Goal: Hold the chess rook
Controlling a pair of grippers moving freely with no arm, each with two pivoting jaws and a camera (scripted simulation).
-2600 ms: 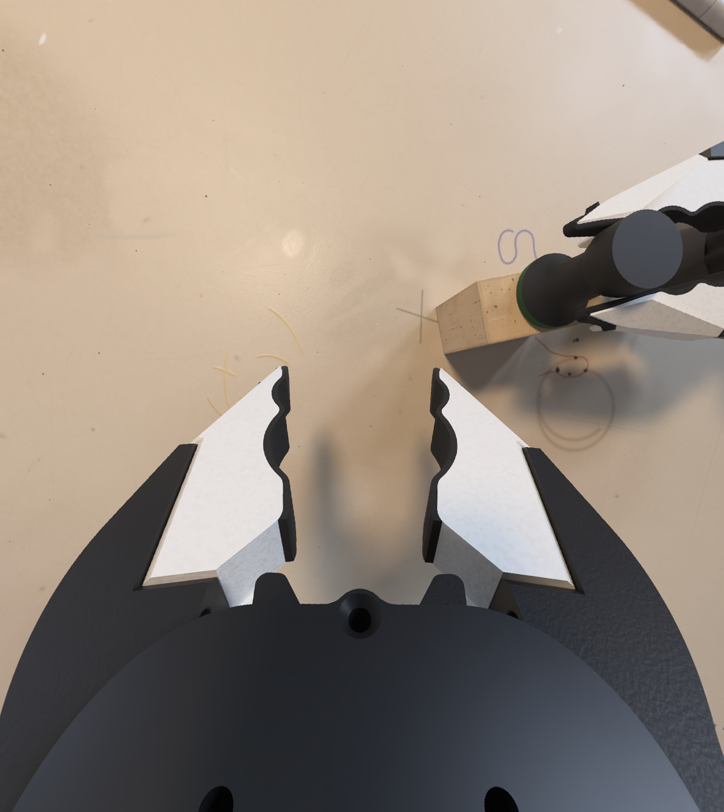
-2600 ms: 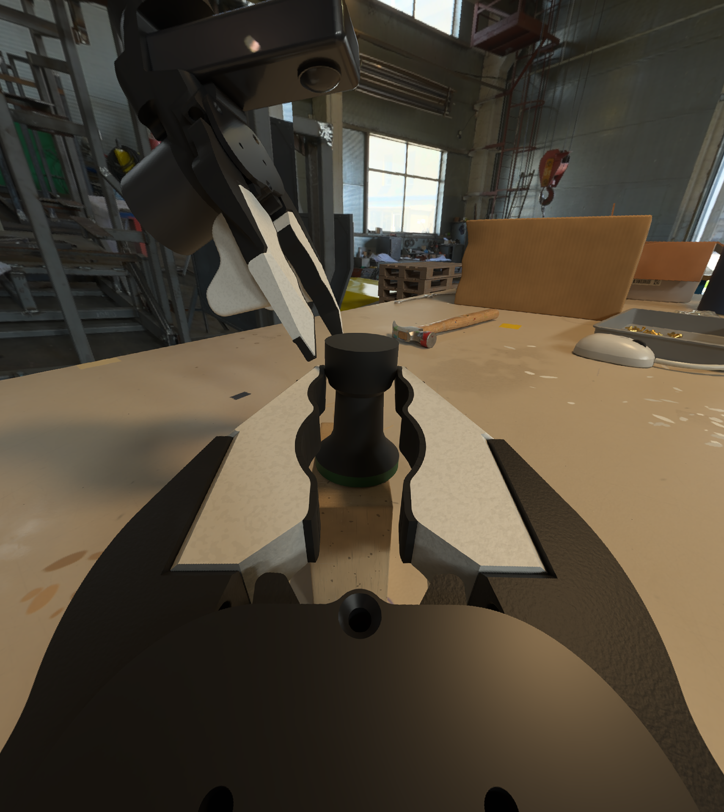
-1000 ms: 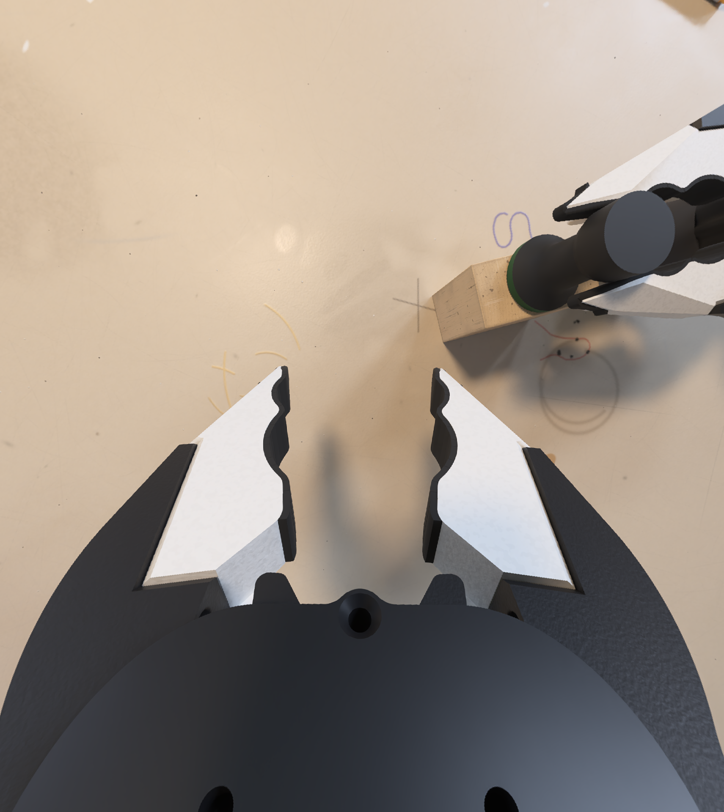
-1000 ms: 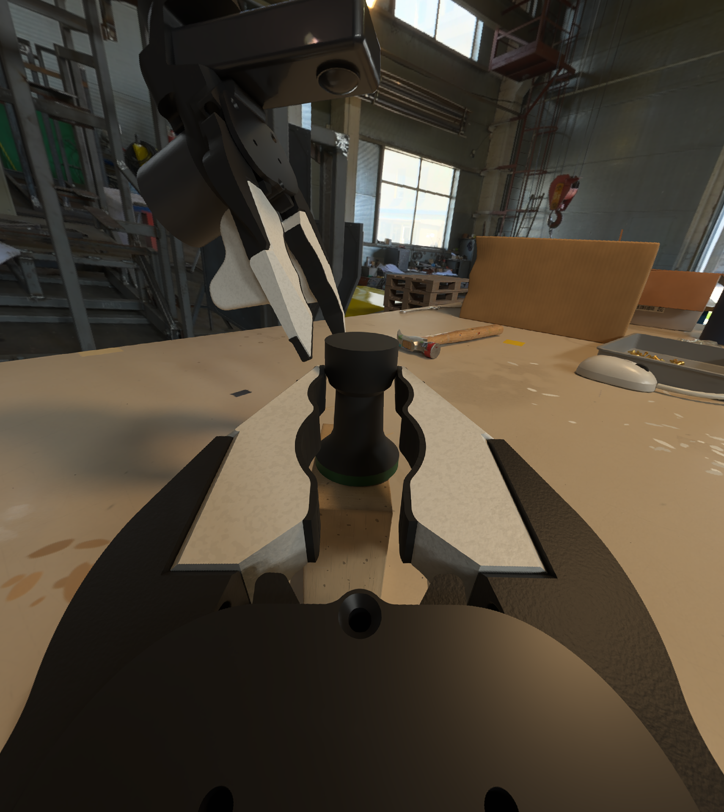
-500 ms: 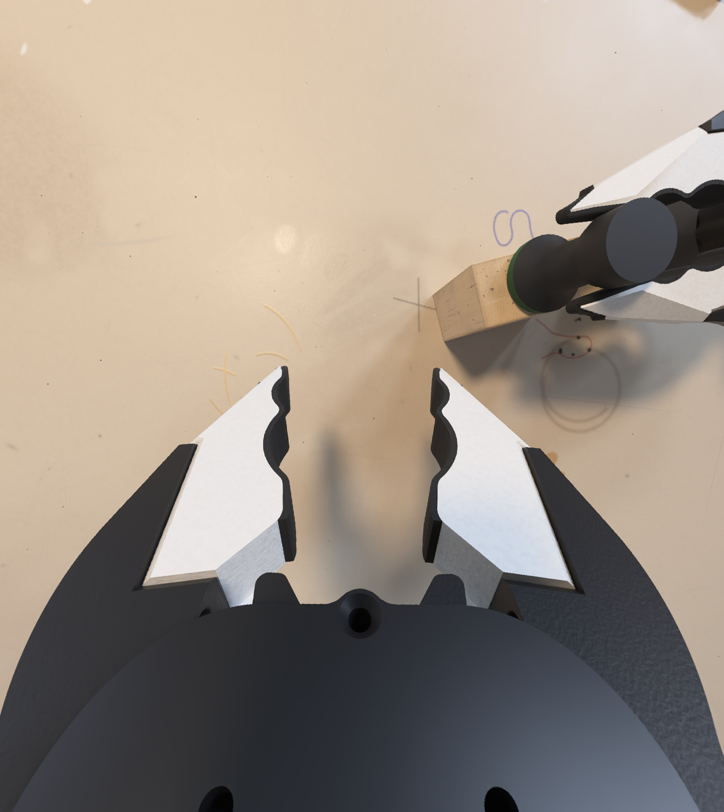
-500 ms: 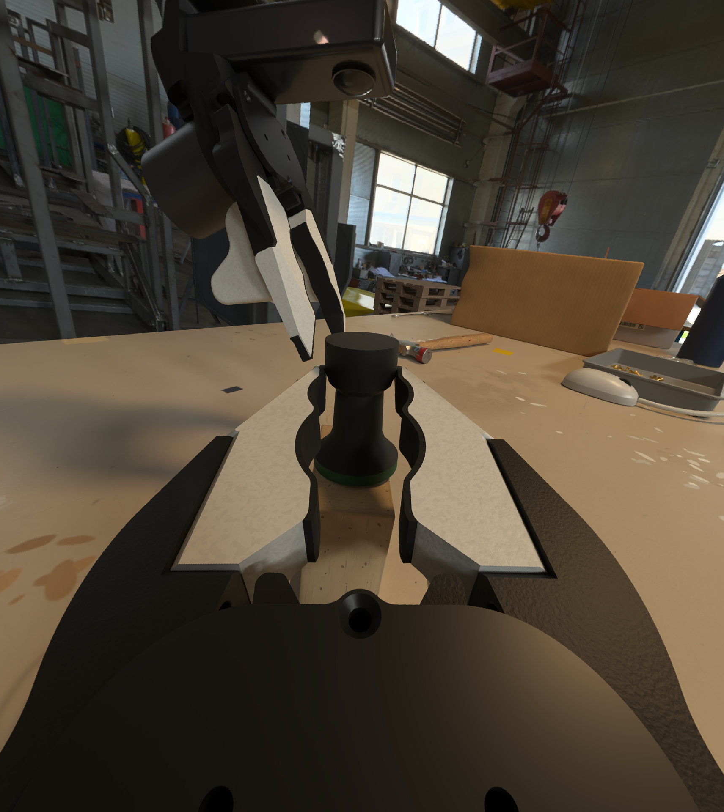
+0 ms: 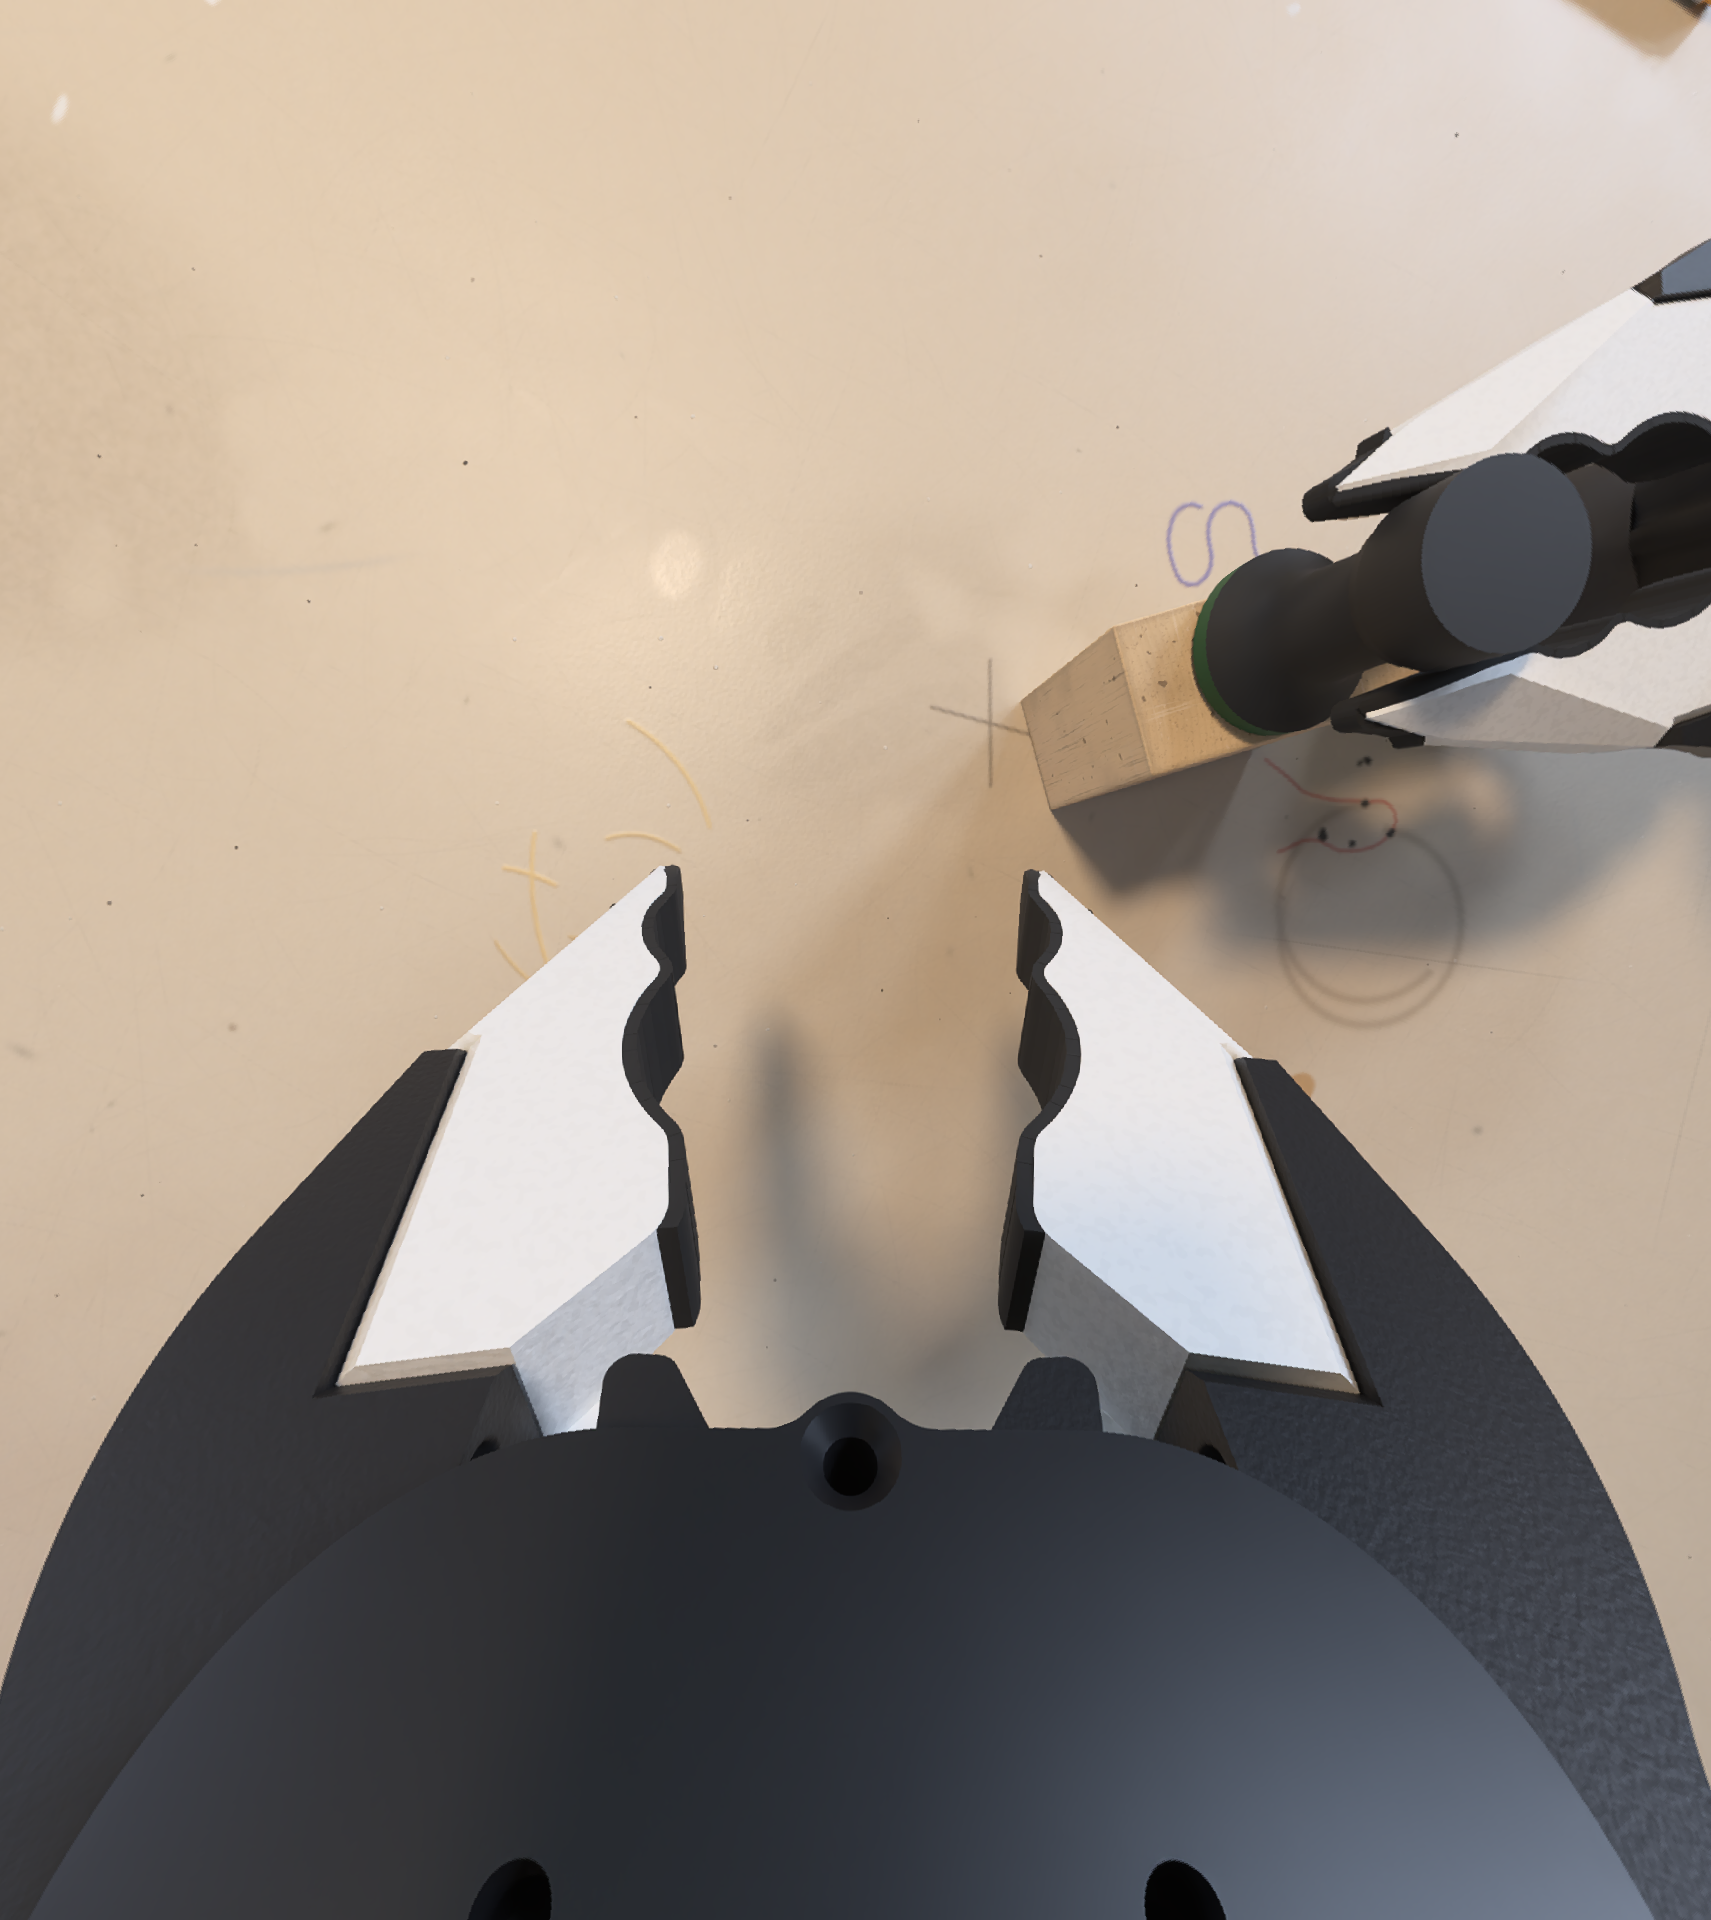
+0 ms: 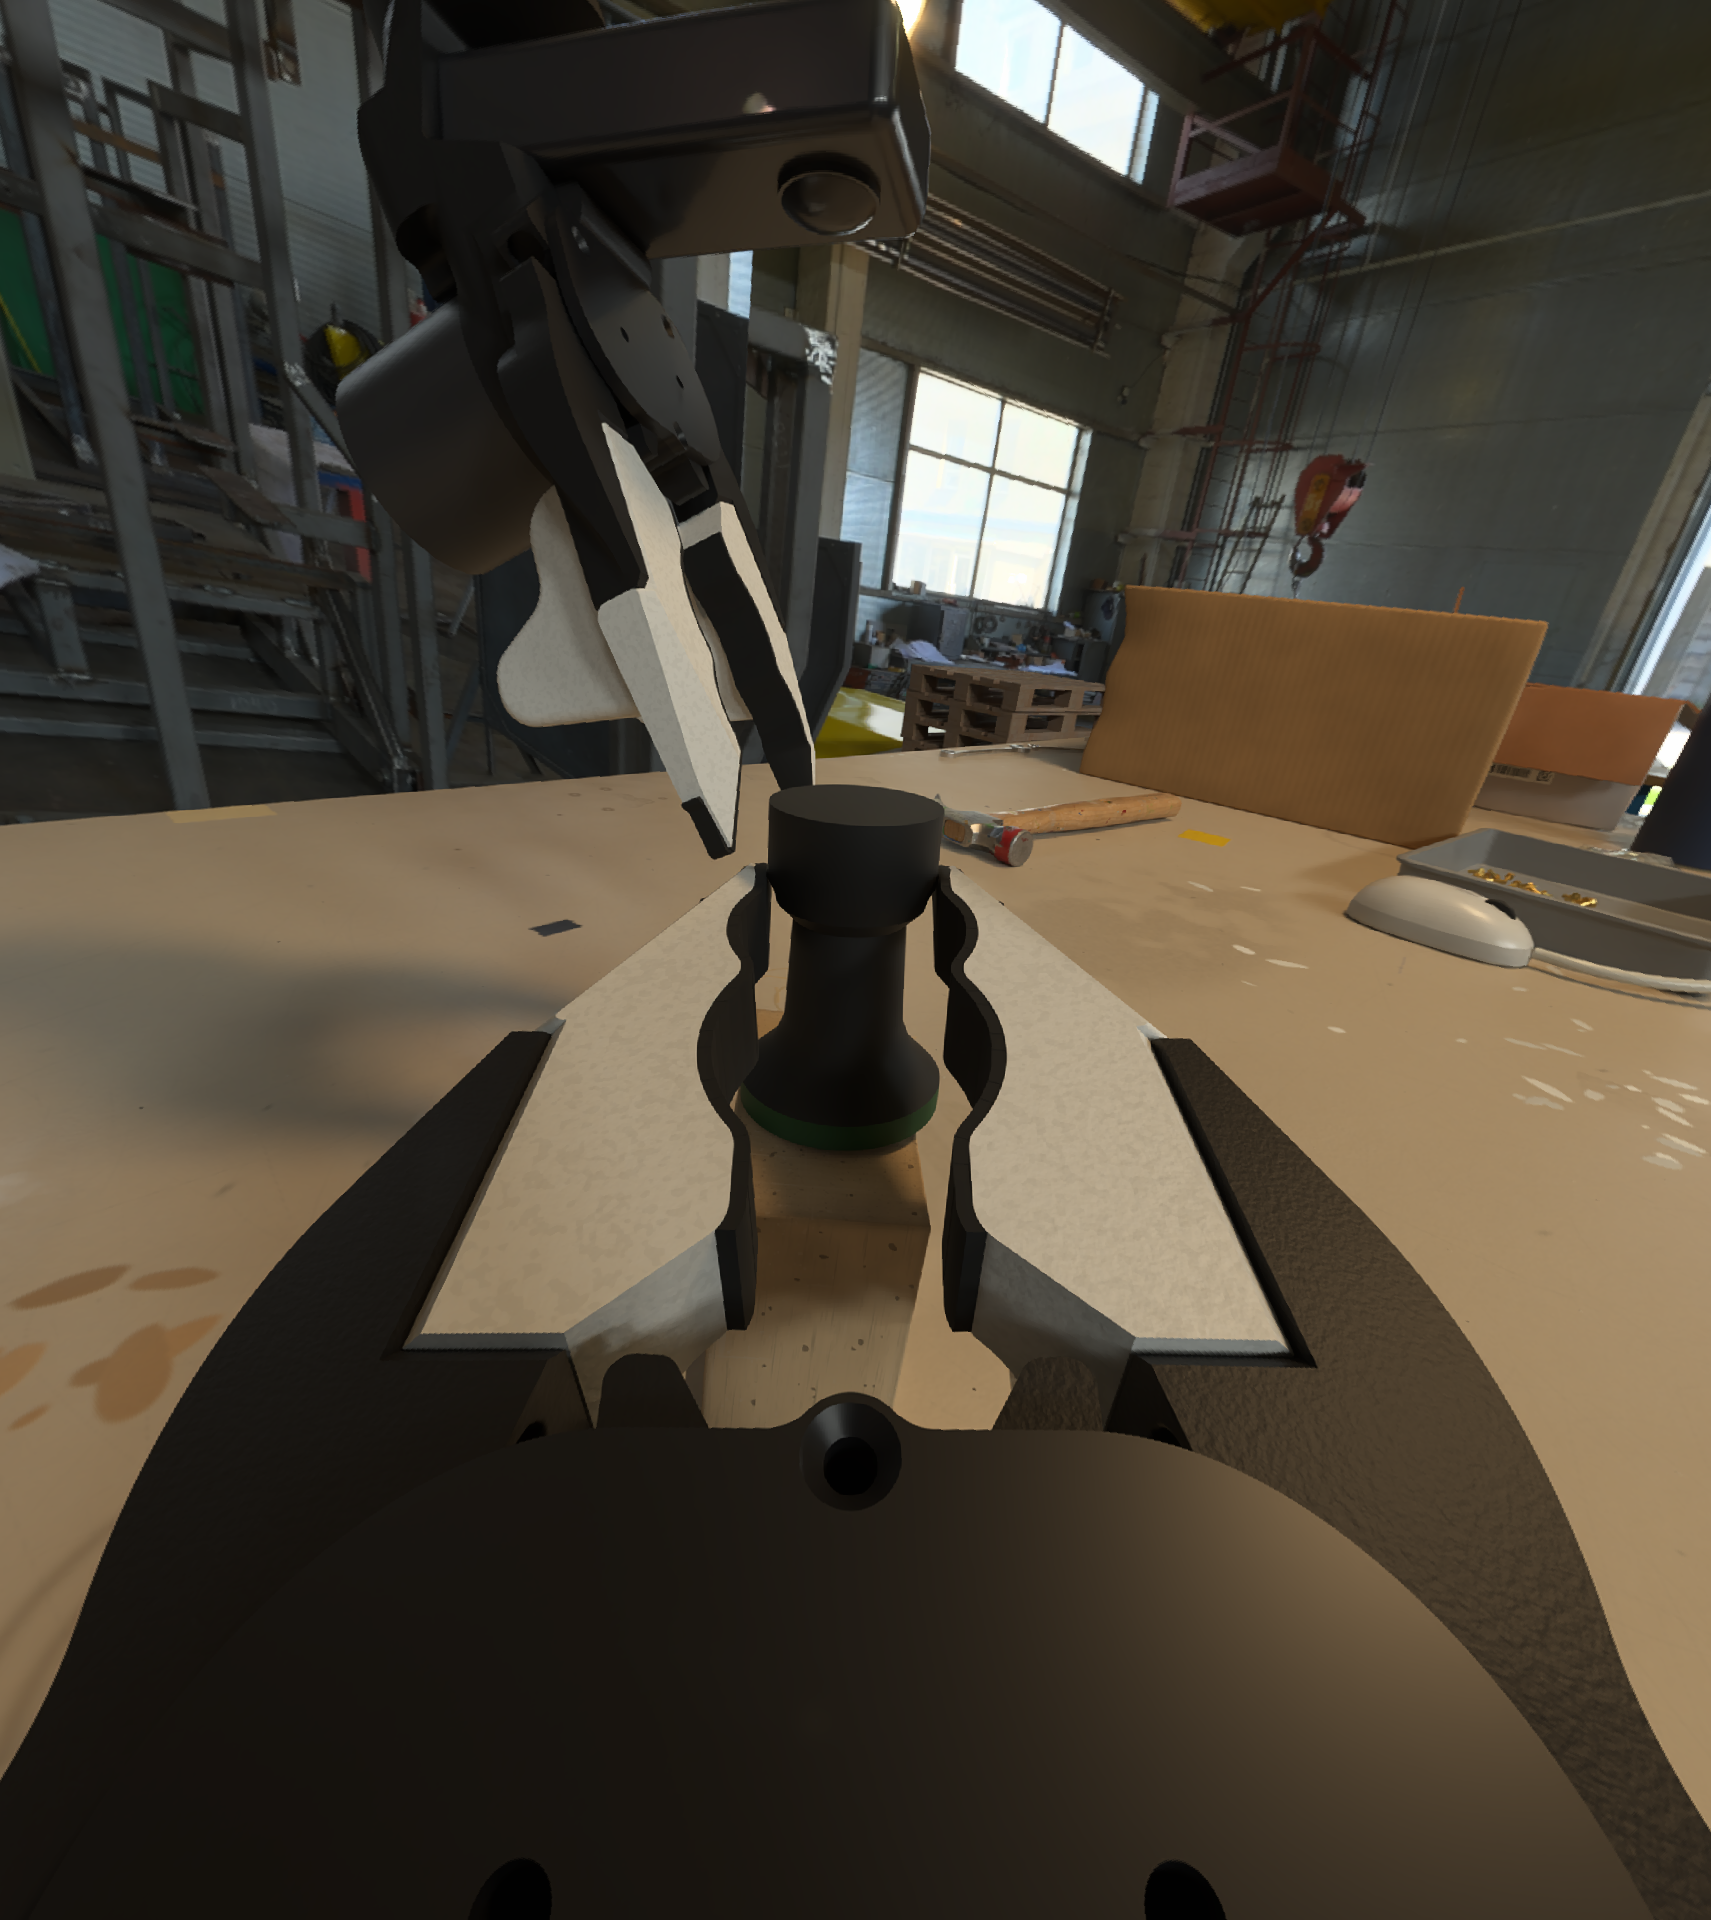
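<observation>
Right hand-held gripper (image 8: 851,883): white-padded black jaws are clamped on the neck of the black chess rook with a green felt ring at its base (image 8: 849,977), just under its flat-topped head. The rook is held upright, its base seated on a pale rectangular wooden block (image 8: 835,1257) that lies on the beige scuffed counter (image 8: 207,1039).

Left hand-held gripper (image 7: 851,883): jaws are spread apart, nothing is held between them. It is pointed down at bare counter, to the side of the rook and above it, with the fingertips near the rook's head in the right wrist view.

Farther back on the counter, a wooden-handled hammer (image 8: 1059,816), a white computer mouse (image 8: 1443,914) and a grey tray (image 8: 1599,894) are seen, well apart from the rook.
</observation>
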